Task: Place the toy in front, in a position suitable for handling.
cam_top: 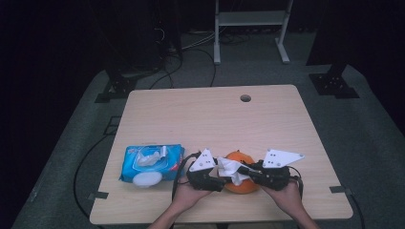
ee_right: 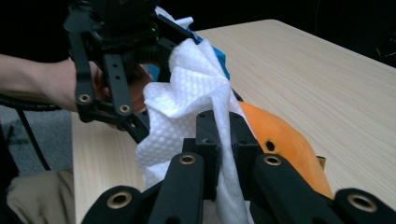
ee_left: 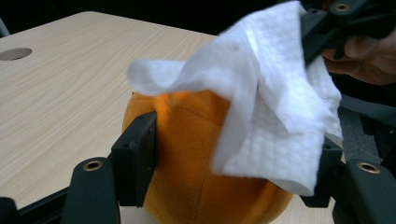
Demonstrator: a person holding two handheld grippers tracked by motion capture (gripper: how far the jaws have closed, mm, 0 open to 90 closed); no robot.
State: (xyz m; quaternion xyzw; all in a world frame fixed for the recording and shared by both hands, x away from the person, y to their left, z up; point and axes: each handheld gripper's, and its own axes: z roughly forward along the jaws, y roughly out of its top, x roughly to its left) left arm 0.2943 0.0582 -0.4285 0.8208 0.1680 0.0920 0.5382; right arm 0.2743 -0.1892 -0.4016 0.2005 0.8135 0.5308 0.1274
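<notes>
Left gripper (ee_left: 224, 154) clamped the orange plush pumpkin (ee_left: 187, 158) to steady it on the tabletop (cam_top: 210, 114); right gripper (ee_right: 223, 140) pinched a wet wipe (ee_right: 187, 93), likely for wiping it.

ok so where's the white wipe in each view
High view: the white wipe lies low in the middle, draped over the orange ball between both grippers.
Left gripper view: upper right, hanging over the ball, which sits between this gripper's jaws.
Right gripper view: centre, pinched in the closed jaws.
Shared landmark: the orange ball.
</notes>
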